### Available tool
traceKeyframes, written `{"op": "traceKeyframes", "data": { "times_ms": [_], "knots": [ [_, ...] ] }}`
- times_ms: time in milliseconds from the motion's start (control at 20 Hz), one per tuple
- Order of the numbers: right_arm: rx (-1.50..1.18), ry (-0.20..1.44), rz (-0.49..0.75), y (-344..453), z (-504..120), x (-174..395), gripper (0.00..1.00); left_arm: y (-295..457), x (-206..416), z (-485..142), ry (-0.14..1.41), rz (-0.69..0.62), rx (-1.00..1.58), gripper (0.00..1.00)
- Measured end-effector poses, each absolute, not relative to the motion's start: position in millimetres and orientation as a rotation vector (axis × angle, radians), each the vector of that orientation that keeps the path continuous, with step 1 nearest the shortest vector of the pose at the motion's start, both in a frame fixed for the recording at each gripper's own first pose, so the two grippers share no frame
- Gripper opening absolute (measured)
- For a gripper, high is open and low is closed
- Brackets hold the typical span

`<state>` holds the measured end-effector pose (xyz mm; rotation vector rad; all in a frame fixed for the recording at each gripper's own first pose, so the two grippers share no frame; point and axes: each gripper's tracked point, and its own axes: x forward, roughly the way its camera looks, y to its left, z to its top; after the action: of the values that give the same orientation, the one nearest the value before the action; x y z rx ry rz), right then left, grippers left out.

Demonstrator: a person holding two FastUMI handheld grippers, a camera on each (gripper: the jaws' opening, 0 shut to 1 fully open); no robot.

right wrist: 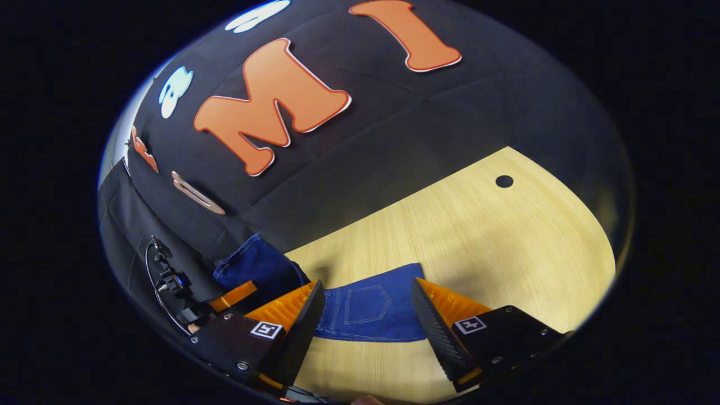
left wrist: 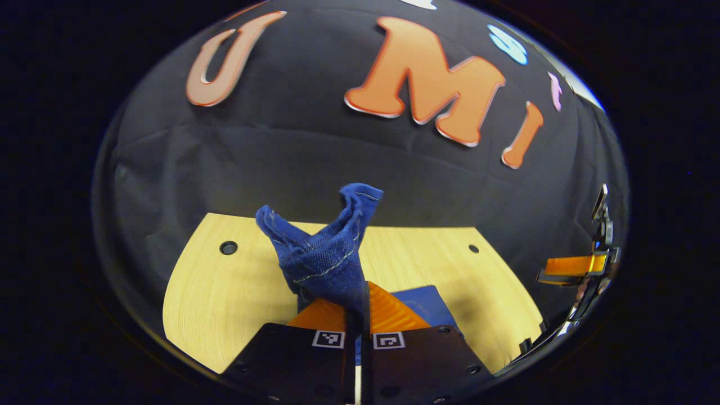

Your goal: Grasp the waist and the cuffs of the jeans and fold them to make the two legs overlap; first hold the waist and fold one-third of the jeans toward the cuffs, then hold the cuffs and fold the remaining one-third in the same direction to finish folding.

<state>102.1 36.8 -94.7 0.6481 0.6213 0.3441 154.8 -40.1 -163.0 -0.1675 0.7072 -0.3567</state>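
Because denim is soft and fairly heavy, the jeans [left wrist: 323, 253] will likely sag and drag rather than hold a shape, so a firm pinch on a thick hemmed or seamed edge looks like the safest hold. In the left gripper view, the left gripper [left wrist: 360, 315] has its fingers pressed together on a bunched fold of the cloth, which stands up crumpled above the tips with its stitching showing; I cannot tell whether this edge is waist or cuff. More of the blue cloth lies flat on the bench [left wrist: 225, 292] just behind the fingers. Two small dark holes mark the wooden top, one on each side; neither is in the way.

Moving right, in the right gripper view the right gripper [right wrist: 365, 315] is spread wide and holds nothing. The jeans [right wrist: 368, 312] lie flat between its fingers, a back pocket [right wrist: 365, 304] facing up, so this looks like the waist end. At far left of that view the other gripper lifts a dark fold of denim. Nothing else lies on the bench [right wrist: 478, 236] to block a fold; the booth's black wall stands close behind.
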Motion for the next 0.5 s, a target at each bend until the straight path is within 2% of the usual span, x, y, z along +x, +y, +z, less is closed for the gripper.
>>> {"op": "traceKeyframes", "data": {
  "times_ms": [250, 300, 350, 450, 500],
  "knots": [
    [0.690, 0.621, 0.320, 1, -108, 107, 0.95, -124, 140, -203, 0.801, -0.404, 0.090, 0.09],
    [0.695, 0.623, 0.313, -6, -111, 108, 0.95, -144, 132, -207, 0.819, -0.434, 0.110, 0.16],
    [0.698, 0.623, 0.312, -12, -113, 109, 0.95, -166, 120, -210, 0.840, -0.472, 0.112, 0.20],
    [0.703, 0.627, 0.303, -22, -119, 112, 0.95, -197, 103, -211, 0.858, -0.542, 0.116, 0.20],
    [0.703, 0.630, 0.297, -26, -122, 113, 0.95, -205, 100, -212, 0.855, -0.558, 0.126, 0.27]
  ]
}}
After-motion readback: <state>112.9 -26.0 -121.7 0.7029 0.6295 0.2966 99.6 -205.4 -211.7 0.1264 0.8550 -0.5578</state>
